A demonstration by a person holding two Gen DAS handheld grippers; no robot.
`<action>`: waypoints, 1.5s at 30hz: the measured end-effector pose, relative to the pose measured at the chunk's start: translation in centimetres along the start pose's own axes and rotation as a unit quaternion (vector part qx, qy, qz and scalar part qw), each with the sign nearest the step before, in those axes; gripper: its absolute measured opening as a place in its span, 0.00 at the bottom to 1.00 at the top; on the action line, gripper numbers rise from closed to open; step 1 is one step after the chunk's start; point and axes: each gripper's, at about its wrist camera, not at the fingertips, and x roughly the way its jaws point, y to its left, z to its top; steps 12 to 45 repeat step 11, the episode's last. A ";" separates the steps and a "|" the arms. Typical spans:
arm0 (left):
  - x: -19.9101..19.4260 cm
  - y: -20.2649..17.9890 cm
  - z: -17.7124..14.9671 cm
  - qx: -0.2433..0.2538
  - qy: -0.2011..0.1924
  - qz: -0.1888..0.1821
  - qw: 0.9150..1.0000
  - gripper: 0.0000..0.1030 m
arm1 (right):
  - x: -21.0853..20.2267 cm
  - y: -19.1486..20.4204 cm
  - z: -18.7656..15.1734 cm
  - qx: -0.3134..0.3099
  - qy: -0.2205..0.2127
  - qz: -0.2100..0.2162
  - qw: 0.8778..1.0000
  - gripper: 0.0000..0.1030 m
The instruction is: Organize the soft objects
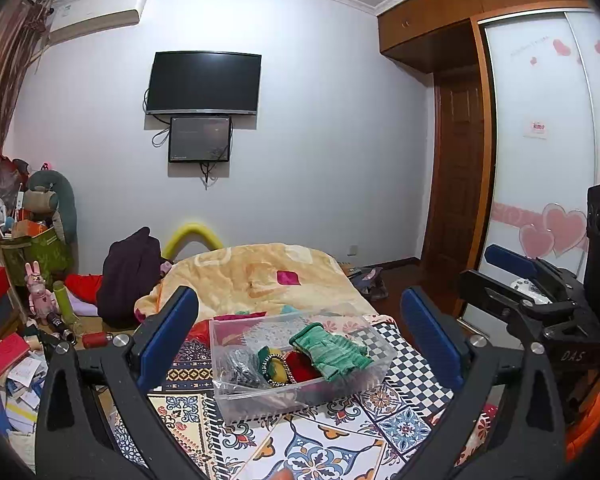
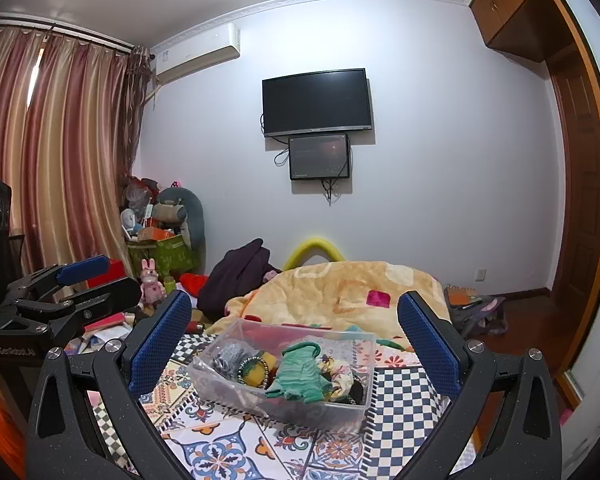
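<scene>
Gloves (image 1: 331, 350) and small soft things already gathered in clear box (image 1: 236, 402); little seen left. Left tongs (image 1: 300, 340) and right tongs (image 2: 296, 340) spread wide, nothing held.

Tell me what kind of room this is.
Most likely a lived-in bedroom. A bed with a peach blanket fills the foreground, a sliding-door wardrobe stands beside it, and a television hangs on the wall near curtains.

White wall (image 2: 440, 160) with black TV (image 2: 317, 102), striped curtains (image 2: 56, 152) left, wooden wardrobe (image 1: 432, 20) right
</scene>
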 end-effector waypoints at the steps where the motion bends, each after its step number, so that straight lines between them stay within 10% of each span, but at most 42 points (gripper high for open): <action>1: 0.0 0.0 0.0 -0.001 0.001 -0.001 1.000 1.00 | 0.0 0.0 0.0 -0.001 0.000 0.001 1.000 1.00; 45: -0.1 0.2 0.0 -0.007 0.003 -0.004 1.000 1.00 | 0.0 0.1 0.2 -0.001 0.001 0.001 1.000 1.00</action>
